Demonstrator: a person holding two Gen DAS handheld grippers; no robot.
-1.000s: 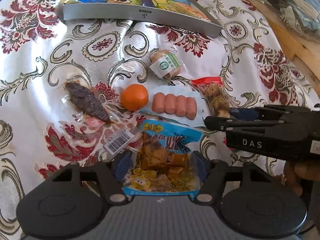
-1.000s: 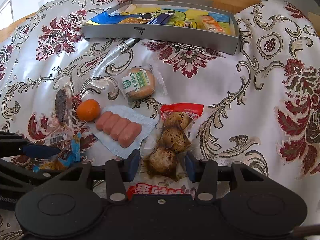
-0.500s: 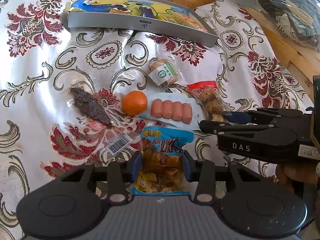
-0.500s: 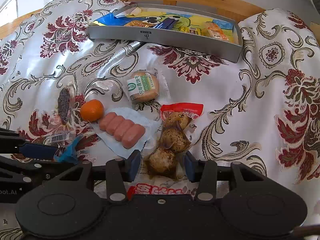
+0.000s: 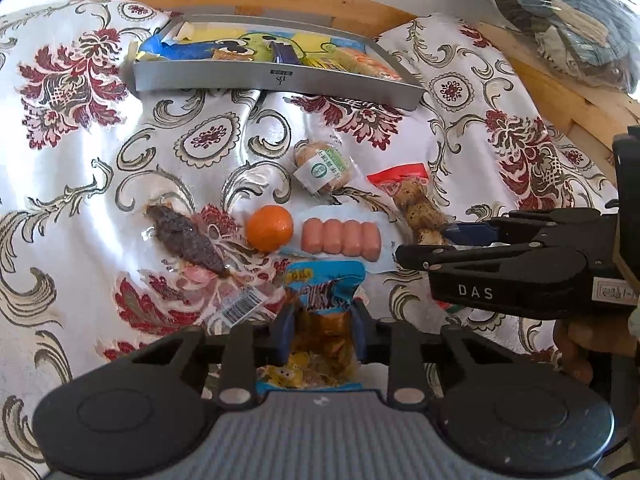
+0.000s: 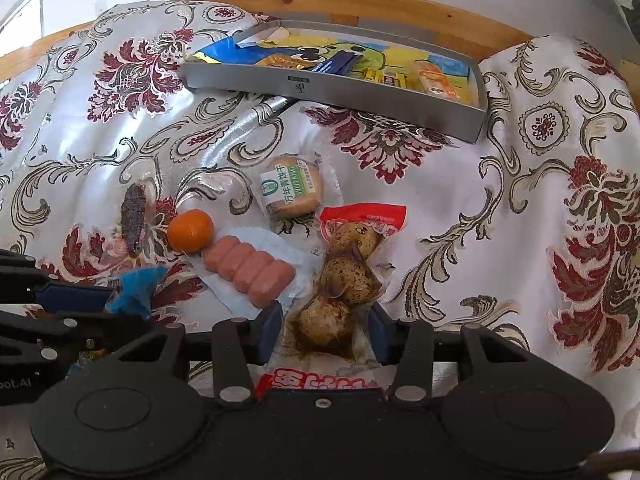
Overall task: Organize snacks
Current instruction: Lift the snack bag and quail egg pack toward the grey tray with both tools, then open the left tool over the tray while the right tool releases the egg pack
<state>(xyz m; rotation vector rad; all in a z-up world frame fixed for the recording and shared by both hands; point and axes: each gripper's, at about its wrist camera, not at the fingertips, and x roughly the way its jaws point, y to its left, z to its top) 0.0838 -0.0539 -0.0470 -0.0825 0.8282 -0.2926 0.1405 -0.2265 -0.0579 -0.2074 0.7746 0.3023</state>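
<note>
A blue snack packet [image 5: 324, 292] with brown pieces is pinched between the fingers of my left gripper [image 5: 322, 336], which is shut on it. My right gripper [image 6: 324, 332] is shut on a clear packet of speckled eggs [image 6: 348, 276] with a red top; that packet's printed end runs under the gripper body. In the left wrist view the right gripper [image 5: 420, 248] reaches in from the right beside the eggs [image 5: 416, 208]. A grey tray [image 5: 276, 80] holding several snacks sits at the far side of the cloth.
On the flowered cloth lie an orange [image 5: 269, 227], a pack of pink sausages [image 5: 340, 238], a wrapped round bun [image 5: 324, 166] and a dark dried strip in clear wrap [image 5: 184, 240]. A wooden rail [image 6: 360, 4] runs behind the tray. A hand [image 5: 580, 344] holds the right gripper.
My left gripper's fingers have closed in on the blue packet, squeezing it narrow. Both cameras have drawn up and back from the cloth, so the tray and wooden rail show more fully.
</note>
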